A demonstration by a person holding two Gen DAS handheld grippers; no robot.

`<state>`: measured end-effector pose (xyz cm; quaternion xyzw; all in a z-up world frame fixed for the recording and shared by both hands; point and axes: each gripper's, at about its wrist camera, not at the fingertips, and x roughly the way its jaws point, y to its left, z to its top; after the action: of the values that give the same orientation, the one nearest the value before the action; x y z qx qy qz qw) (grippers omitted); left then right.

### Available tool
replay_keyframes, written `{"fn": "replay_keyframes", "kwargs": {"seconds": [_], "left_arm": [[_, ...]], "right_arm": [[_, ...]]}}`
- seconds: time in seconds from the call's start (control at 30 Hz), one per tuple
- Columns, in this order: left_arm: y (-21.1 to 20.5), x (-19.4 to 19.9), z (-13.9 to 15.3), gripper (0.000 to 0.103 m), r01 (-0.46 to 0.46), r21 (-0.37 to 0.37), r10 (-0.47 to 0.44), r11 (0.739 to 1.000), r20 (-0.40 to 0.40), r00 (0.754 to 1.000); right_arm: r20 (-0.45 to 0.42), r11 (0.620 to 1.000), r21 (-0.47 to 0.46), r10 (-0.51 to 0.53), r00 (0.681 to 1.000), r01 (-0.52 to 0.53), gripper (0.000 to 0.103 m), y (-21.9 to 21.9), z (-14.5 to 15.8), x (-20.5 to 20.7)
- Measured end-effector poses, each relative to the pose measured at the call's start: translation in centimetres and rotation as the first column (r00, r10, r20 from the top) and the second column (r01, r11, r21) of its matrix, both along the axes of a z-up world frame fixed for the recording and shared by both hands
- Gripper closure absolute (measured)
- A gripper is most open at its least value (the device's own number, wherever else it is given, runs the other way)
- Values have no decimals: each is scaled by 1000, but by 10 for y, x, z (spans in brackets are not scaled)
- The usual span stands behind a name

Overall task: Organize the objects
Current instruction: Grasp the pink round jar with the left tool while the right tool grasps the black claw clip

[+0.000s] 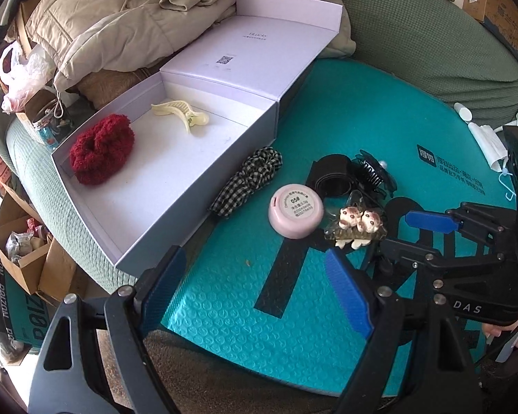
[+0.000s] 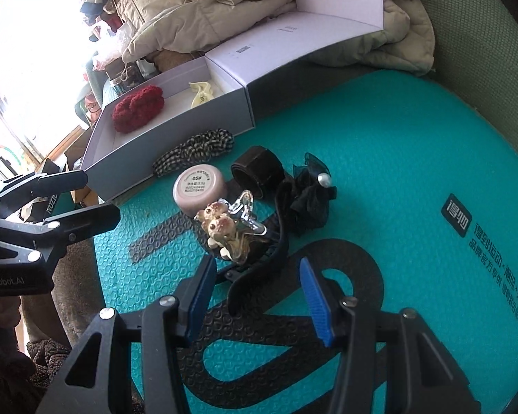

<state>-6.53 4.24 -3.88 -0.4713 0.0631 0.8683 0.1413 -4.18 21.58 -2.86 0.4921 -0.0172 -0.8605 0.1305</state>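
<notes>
An open white box (image 1: 190,207) holds a red fuzzy scrunchie (image 1: 102,153) and a cream claw clip (image 1: 181,114). On the teal bubble mailer (image 1: 241,303) beside it lie a checked scrunchie (image 1: 248,179), a pink round compact (image 1: 295,212), a black band (image 1: 331,176), a black bow clip (image 2: 307,196) and a bear hair clip (image 2: 221,226). My left gripper (image 1: 255,286) hovers open over bare mailer, near the box corner. My right gripper (image 2: 259,293) is open just short of the bear clip, and the end of a black strap (image 2: 245,276) lies between its fingers, untouched.
A beige jacket (image 1: 121,17) is piled behind the box, whose lid (image 1: 259,41) lies open towards it. Cardboard boxes (image 1: 20,252) and a plastic bag (image 1: 20,72) crowd the left. A green cushion (image 1: 414,34) rises at the back right, with a white tube (image 1: 462,110) at the mailer's edge.
</notes>
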Motion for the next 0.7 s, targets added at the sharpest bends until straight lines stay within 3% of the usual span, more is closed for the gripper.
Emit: {"fn": "replay_keyframes", "kwargs": {"seconds": [0.3,0.7], "left_arm": [[9,-31,-19,22,26,2,-26,1000,32,999],[34,-61,-39,22,102,-13,-101,995,40,994]], "right_arm": [[38,998,-57,-29,999,32,52,4,-17,-16],[23,997,45,-59,998,58,52,7,-22,-19]]}}
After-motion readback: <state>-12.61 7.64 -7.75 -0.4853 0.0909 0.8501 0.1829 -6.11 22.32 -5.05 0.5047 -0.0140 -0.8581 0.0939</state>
